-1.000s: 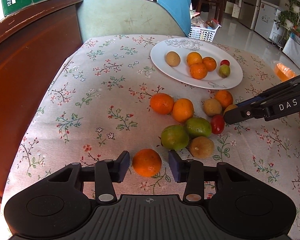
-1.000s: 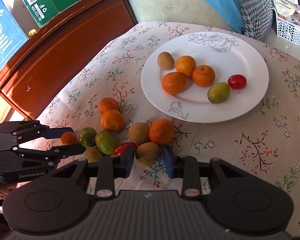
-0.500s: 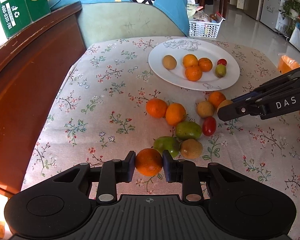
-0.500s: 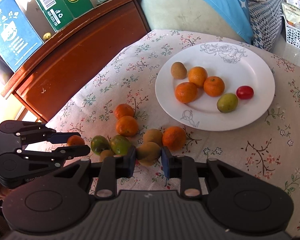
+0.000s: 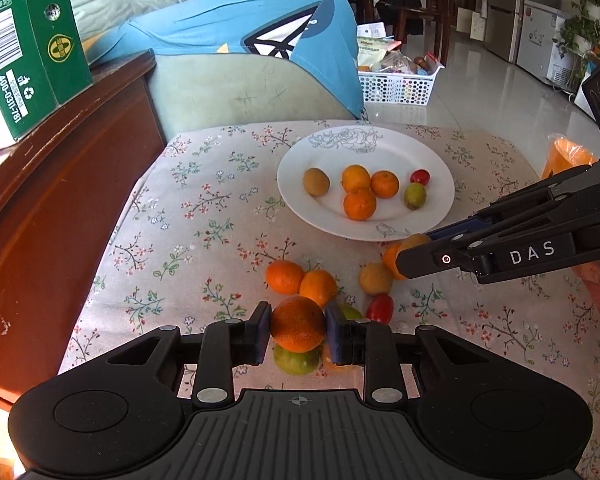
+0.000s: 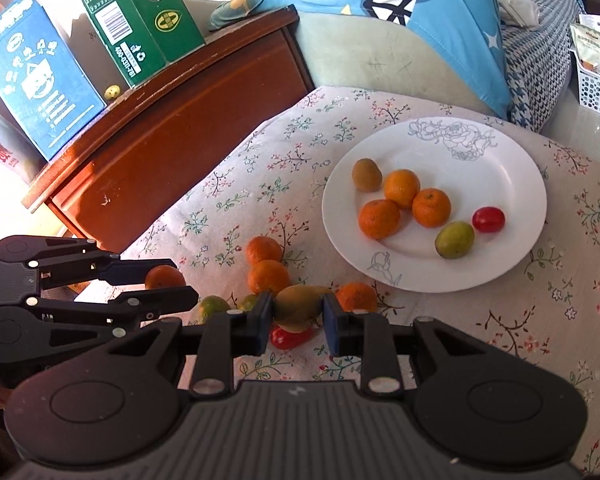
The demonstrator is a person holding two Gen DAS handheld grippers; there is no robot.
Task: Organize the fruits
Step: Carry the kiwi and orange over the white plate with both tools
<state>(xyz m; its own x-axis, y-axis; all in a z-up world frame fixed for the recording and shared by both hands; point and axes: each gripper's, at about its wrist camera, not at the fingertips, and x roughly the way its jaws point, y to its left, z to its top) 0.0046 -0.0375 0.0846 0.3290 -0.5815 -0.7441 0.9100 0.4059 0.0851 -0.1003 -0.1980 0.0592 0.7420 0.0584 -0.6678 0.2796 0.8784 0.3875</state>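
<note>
My left gripper (image 5: 298,330) is shut on an orange mandarin (image 5: 297,329) and holds it above the floral tablecloth; it also shows in the right wrist view (image 6: 166,286). My right gripper (image 6: 296,310) is shut on a brown-green kiwi (image 6: 298,306) lifted off the cloth; it also shows in the left wrist view (image 5: 414,250). A white plate (image 6: 516,176) holds several fruits: mandarins, a kiwi, a green fruit and a red tomato. Loose mandarins (image 5: 286,277), a kiwi (image 5: 375,278), a tomato (image 5: 380,308) and green fruits (image 5: 296,362) lie on the cloth in front of the plate.
A brown wooden cabinet (image 6: 172,140) with a green box (image 6: 140,16) and a blue box (image 6: 40,76) stands at the left. A green sofa with a blue cushion (image 5: 240,40) lies behind the table. A white basket (image 5: 396,84) sits on the floor beyond.
Both grippers closed on their fruits and rose from the cloth: the left with the mandarin, the right with the kiwi. The views pulled up and back.
</note>
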